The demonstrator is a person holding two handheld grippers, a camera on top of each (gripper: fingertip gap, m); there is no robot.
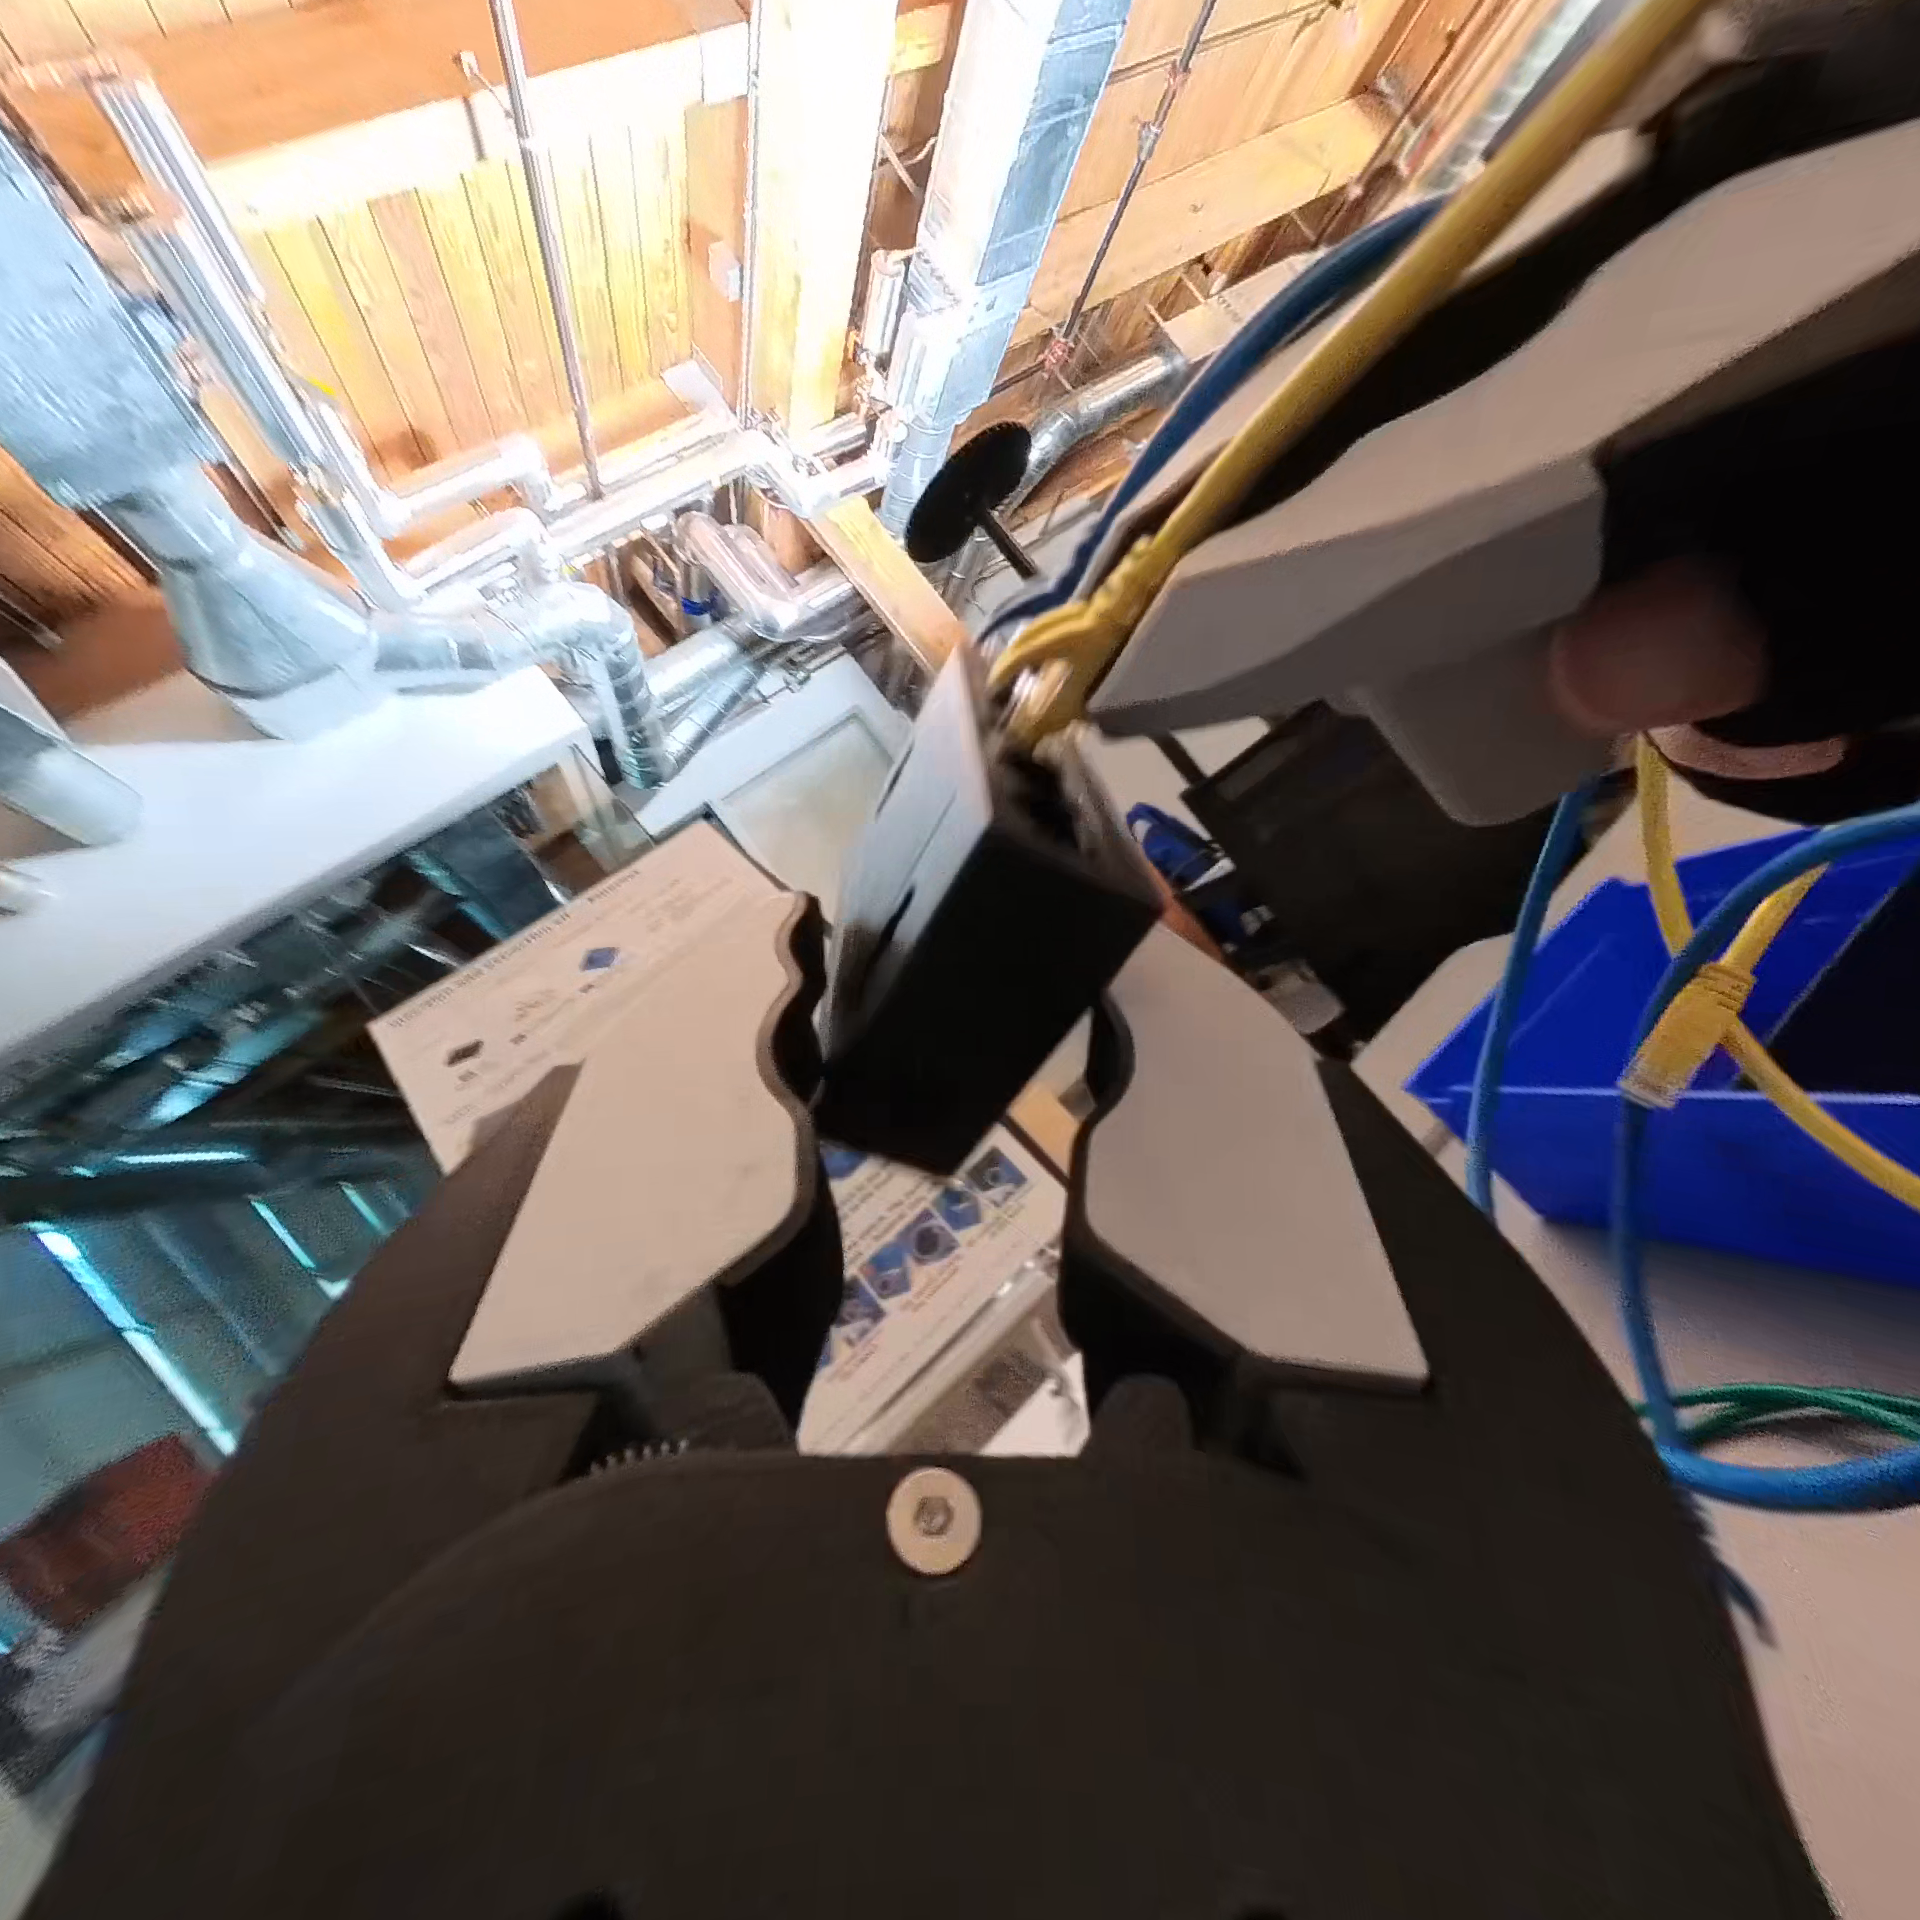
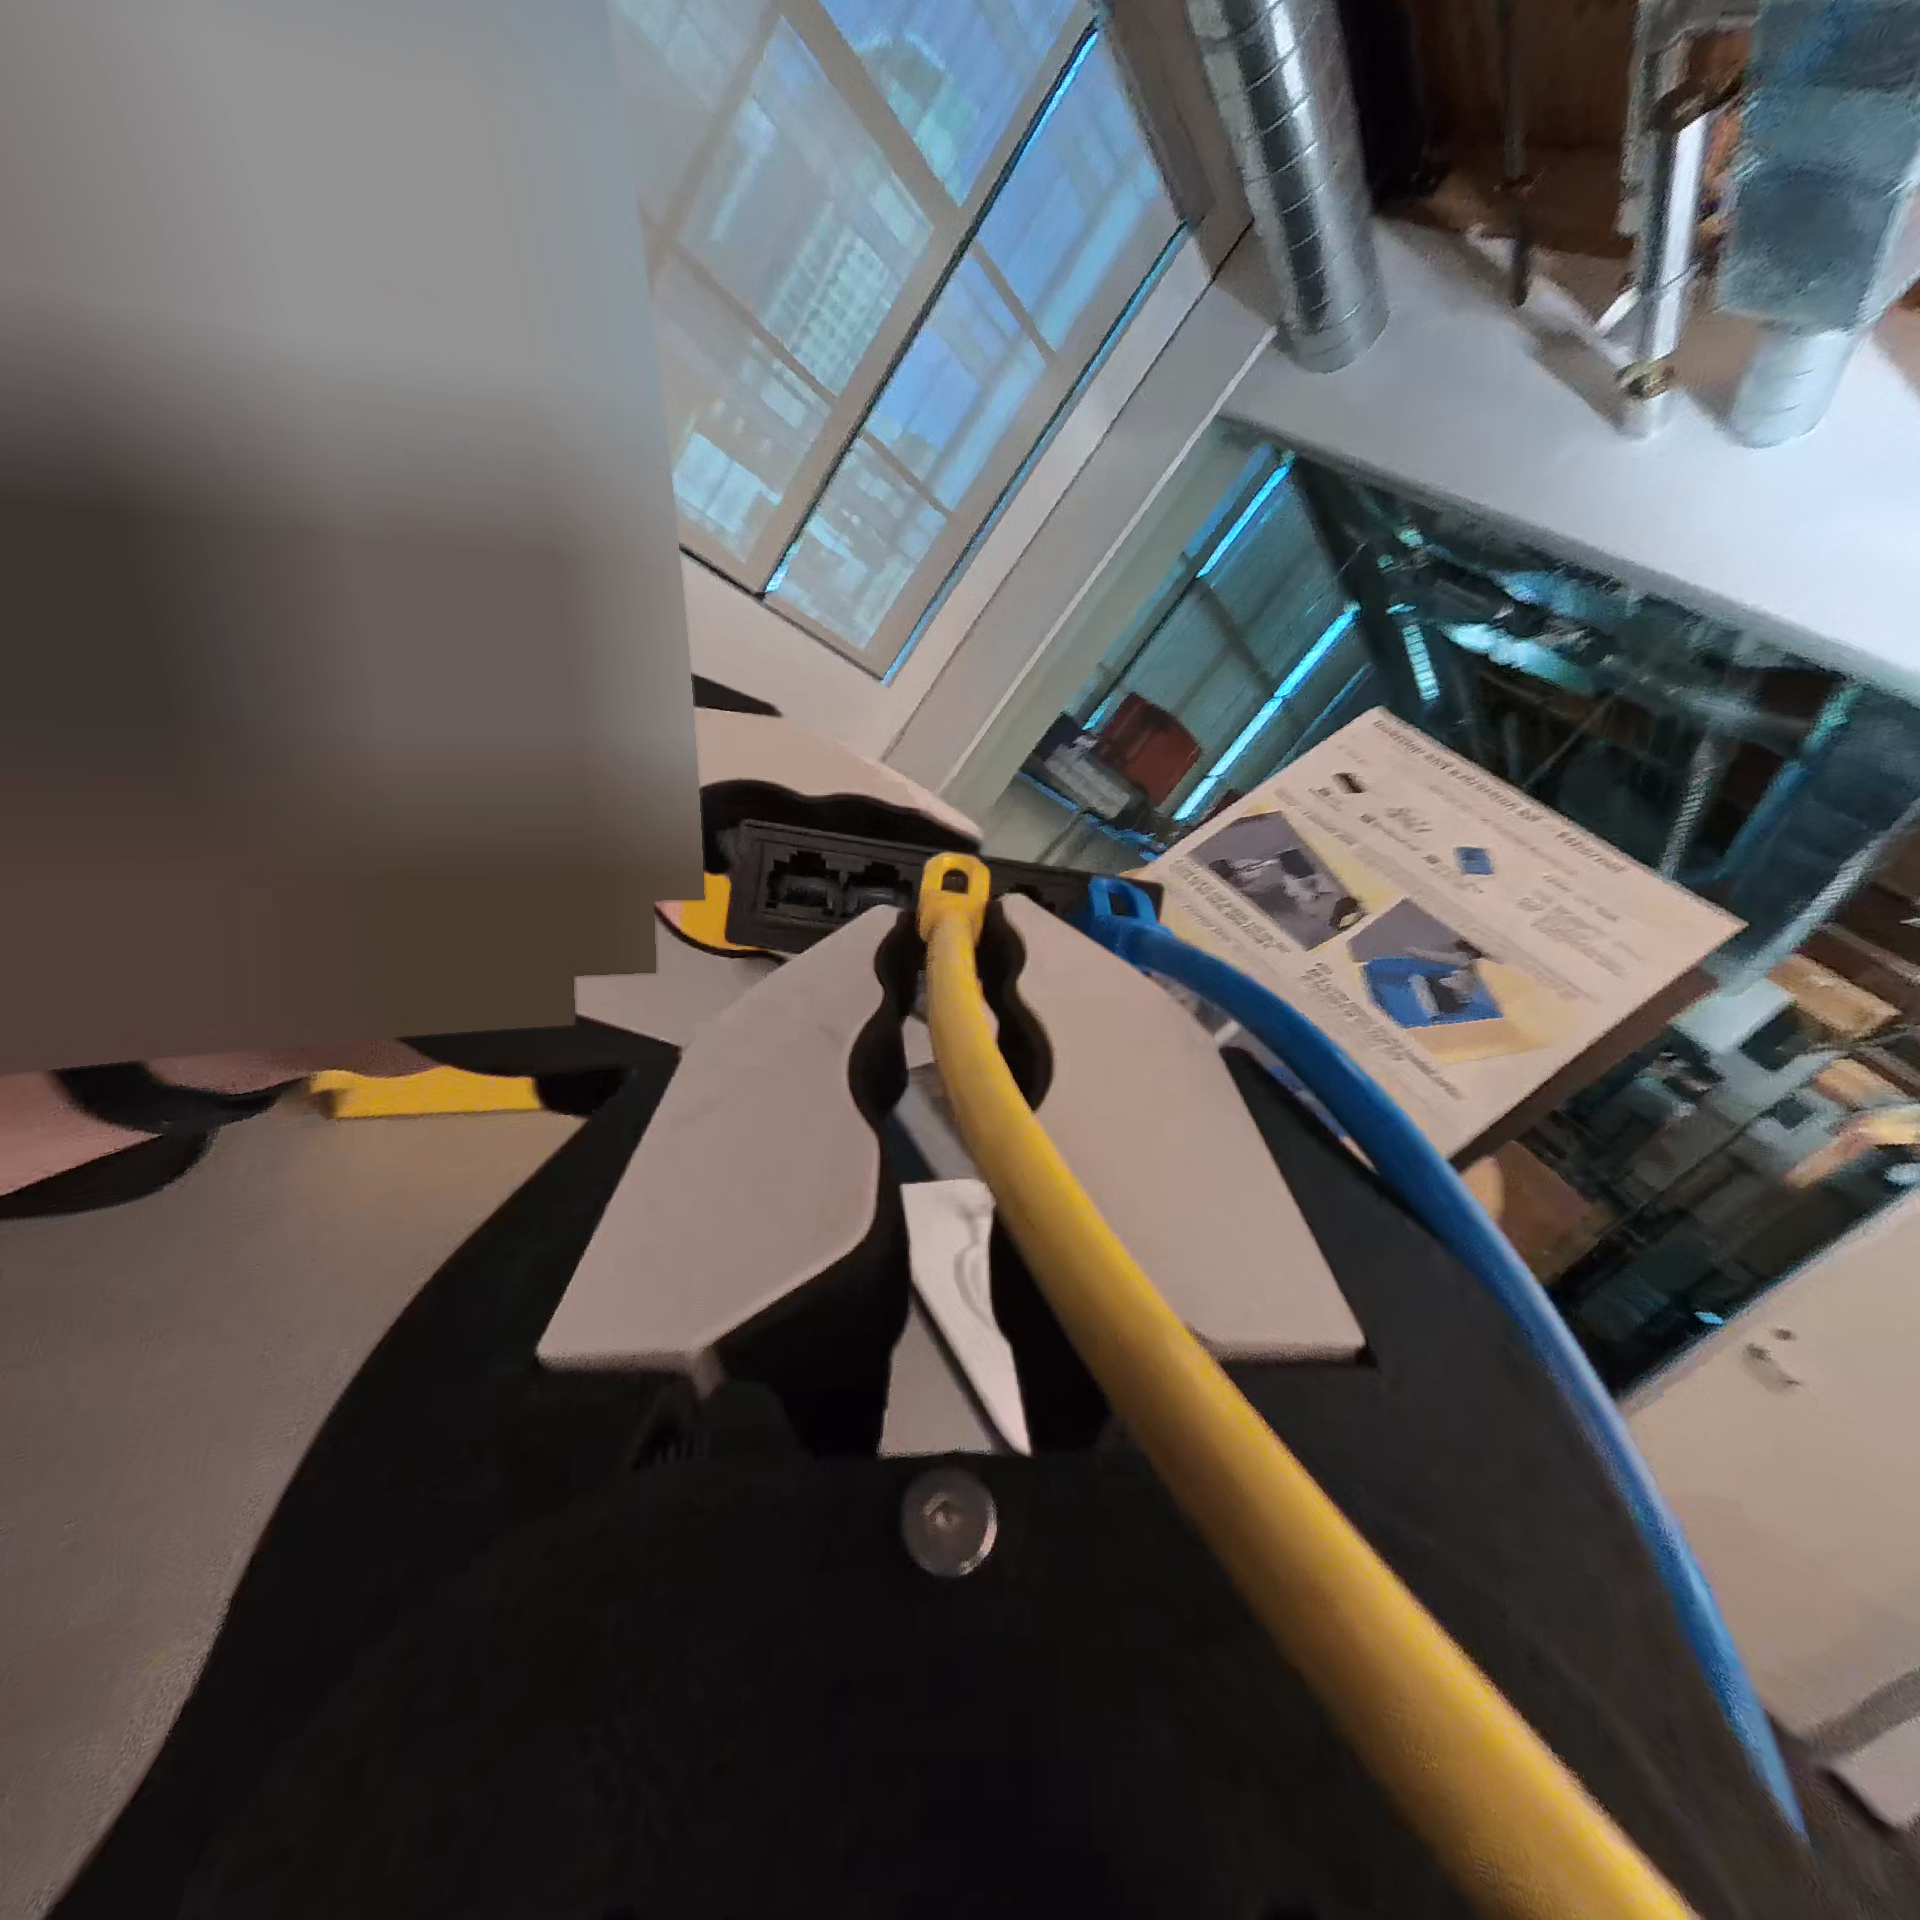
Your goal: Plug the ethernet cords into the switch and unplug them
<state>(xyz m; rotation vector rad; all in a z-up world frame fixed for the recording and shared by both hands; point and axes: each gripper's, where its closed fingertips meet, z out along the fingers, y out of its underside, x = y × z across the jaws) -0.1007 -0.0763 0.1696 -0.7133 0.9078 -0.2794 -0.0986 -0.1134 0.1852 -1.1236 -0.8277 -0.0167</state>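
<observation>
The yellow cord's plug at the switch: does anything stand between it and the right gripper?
Nothing visible does. The right gripper already has a finger on each side of the yellow cord, just behind its plug in the switch. The blue cord sits in a neighbouring port, outside the fingers.

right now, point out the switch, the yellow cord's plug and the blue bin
small black box-shaped switch (image 1: 977,966), left wrist view, dark side face
yellow ethernet cord plug (image 2: 951,885), right wrist view, boot at port
blue plastic bin (image 1: 1704,1153), left wrist view, front wall
</observation>
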